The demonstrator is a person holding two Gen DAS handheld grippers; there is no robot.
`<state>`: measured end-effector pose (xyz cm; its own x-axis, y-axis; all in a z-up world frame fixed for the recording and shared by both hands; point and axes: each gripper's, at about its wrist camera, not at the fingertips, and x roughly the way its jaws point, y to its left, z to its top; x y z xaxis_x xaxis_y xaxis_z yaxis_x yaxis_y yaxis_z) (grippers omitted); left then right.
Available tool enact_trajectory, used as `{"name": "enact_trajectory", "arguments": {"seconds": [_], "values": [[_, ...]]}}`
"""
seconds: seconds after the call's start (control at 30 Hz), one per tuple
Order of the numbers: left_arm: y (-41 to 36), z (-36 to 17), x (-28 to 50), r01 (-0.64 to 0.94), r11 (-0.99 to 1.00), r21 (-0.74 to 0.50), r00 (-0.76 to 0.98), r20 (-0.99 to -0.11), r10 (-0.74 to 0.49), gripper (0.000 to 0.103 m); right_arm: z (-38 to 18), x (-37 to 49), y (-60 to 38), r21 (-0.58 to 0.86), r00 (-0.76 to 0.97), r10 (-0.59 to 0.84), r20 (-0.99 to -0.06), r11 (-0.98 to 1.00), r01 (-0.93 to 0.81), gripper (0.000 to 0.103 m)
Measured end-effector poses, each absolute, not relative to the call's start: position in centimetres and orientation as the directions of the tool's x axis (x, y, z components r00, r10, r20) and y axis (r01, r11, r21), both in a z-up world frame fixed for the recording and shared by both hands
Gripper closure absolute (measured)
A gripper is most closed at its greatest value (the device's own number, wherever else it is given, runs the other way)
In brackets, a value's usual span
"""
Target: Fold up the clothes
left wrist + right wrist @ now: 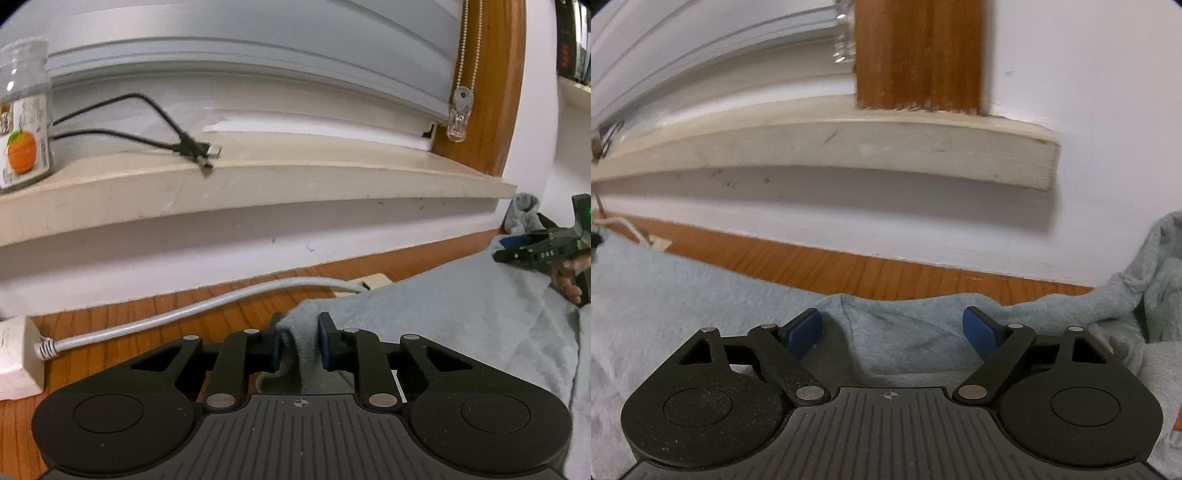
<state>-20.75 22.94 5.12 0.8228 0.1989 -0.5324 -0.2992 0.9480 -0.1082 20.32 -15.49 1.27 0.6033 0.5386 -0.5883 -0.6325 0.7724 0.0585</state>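
Note:
A light grey garment (461, 317) lies spread on a wooden table (184, 314). My left gripper (301, 341) is shut on a raised corner of the garment, a fold of which is pinched between its blue pads. In the right wrist view the same grey garment (701, 295) covers the table in front, with a bunched part at the far right. My right gripper (892, 328) is open just above the garment's far edge, with cloth lying under its spread blue fingertips (805, 332). The left wrist view shows the right gripper (535, 251) from the side, held by a hand.
A white wall and a beige windowsill (258, 184) stand close behind the table. On the sill are a jar with an orange label (24, 122) and black cables (184, 144). A white power strip (14, 354) and its cable (184, 314) lie on the table's left.

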Motion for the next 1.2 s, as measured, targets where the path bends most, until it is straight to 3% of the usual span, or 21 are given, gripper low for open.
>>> {"name": "enact_trajectory", "arguments": {"seconds": [0.1,0.27,0.5,0.67,0.73,0.77,0.83,0.87,0.9,1.2], "values": [[22.3,5.5,-20.9,-0.285,0.954,-0.092,0.834,-0.515,0.2,0.087,2.0,21.2,-16.9,0.153,0.579,0.551,-0.602,0.79,-0.593,0.021],[22.1,5.8,-21.2,-0.275,0.957,-0.089,0.842,-0.503,0.195,0.088,3.2,23.1,-18.2,0.152,0.584,0.476,-0.658,0.843,-0.515,0.031],[22.3,5.6,-21.3,-0.269,0.959,-0.091,0.84,-0.509,0.188,0.088,3.7,25.7,-19.5,0.128,0.592,0.4,-0.699,0.885,-0.447,0.031],[22.1,5.5,-21.2,-0.261,0.961,-0.092,0.844,-0.506,0.181,0.088,3.2,26.5,-19.3,0.168,0.606,0.41,-0.681,0.894,-0.416,0.024],[22.0,5.5,-21.2,-0.259,0.962,-0.087,0.844,-0.504,0.182,0.088,3.3,26.7,-19.3,0.185,0.62,0.406,-0.671,0.902,-0.39,0.026],[22.0,5.5,-21.2,-0.259,0.962,-0.083,0.845,-0.502,0.184,0.088,3.3,26.7,-19.3,0.182,0.632,0.396,-0.666,0.908,-0.377,0.034],[21.8,5.9,-21.4,-0.26,0.963,-0.077,0.85,-0.491,0.19,0.088,3.3,26.7,-19.2,0.145,0.66,0.359,-0.66,0.923,-0.357,0.063],[21.8,6.1,-21.5,-0.26,0.963,-0.074,0.854,-0.483,0.193,0.091,3.3,26.7,-19.3,0.137,0.669,0.348,-0.656,0.927,-0.348,0.086],[21.7,6.3,-21.7,-0.26,0.963,-0.072,0.858,-0.475,0.196,0.092,3.5,26.6,-19.7,0.14,0.682,0.348,-0.643,0.929,-0.342,0.093],[21.2,8.4,-23.1,-0.265,0.963,-0.052,0.889,-0.4,0.223,0.092,8.9,22.6,-23.1,0.179,0.837,0.386,-0.387,0.922,-0.342,0.098]]}}
